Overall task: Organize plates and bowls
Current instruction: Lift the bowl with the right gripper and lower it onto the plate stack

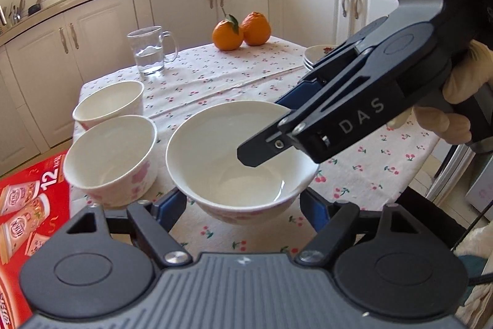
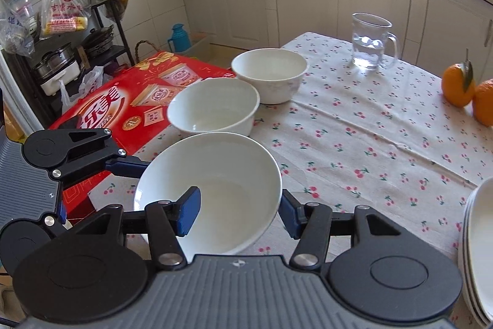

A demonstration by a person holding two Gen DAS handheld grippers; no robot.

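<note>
Three white ceramic bowls stood on the cherry-print tablecloth (image 2: pixel 354 125), all empty. The nearest wide bowl (image 2: pixel 212 193) was tilted. The right gripper (image 2: pixel 238 213) was open around its rim, one blue pad (image 2: pixel 188 213) inside and one outside, with contact unclear. The left gripper (image 1: pixel 243 202) was spread wide beside this bowl, holding nothing. Behind it were the middle bowl (image 2: pixel 215 107) and the far bowl (image 2: pixel 271 73). Farther off stood one glass mug (image 2: pixel 369 42) with a little water, two oranges (image 2: pixel 468 94) and a stack of white plates (image 2: pixel 477 252).
</note>
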